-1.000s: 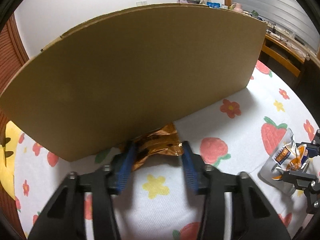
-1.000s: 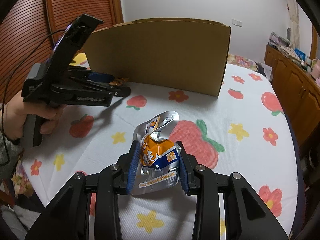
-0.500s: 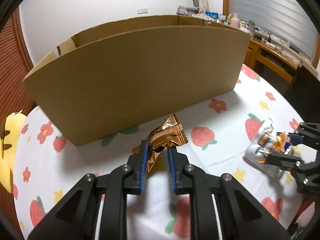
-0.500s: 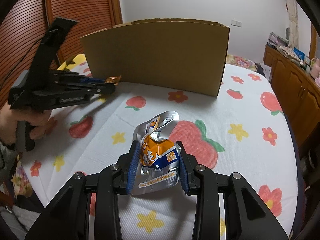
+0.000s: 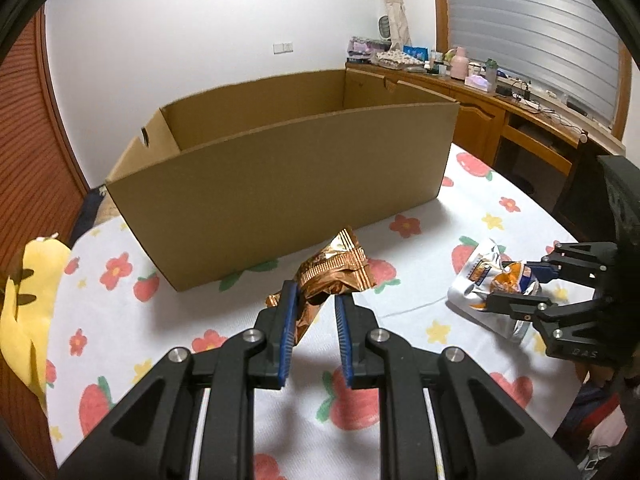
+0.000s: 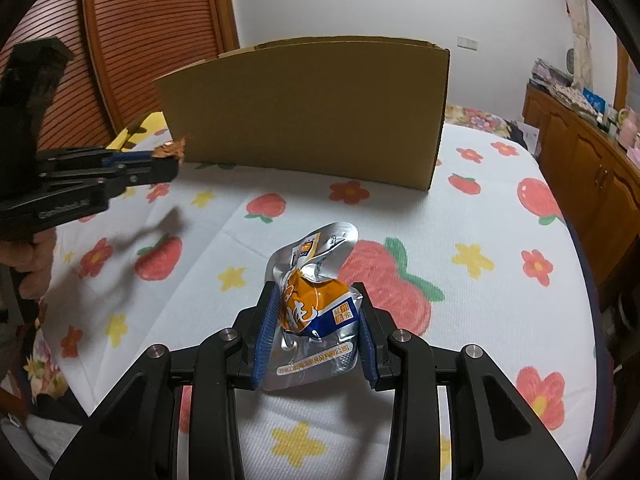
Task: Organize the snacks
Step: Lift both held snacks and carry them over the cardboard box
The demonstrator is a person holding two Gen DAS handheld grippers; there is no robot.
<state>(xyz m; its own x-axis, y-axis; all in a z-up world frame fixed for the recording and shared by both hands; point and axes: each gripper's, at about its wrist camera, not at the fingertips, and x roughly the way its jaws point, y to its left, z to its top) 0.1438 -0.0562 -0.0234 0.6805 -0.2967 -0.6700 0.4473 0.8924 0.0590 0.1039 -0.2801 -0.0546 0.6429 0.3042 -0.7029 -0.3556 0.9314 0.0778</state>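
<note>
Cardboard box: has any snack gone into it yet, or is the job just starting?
Just starting, it seems. The visible part of the cardboard box holds no snacks. In hand: the left gripper has the copper packet lifted; the right gripper clamps the silver pouch on the tablecloth. Both await boxing.

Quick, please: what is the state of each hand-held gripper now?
Left hand-held gripper: closed on the copper snack packet.
Right hand-held gripper: closed on the silver-orange pouch.
</note>
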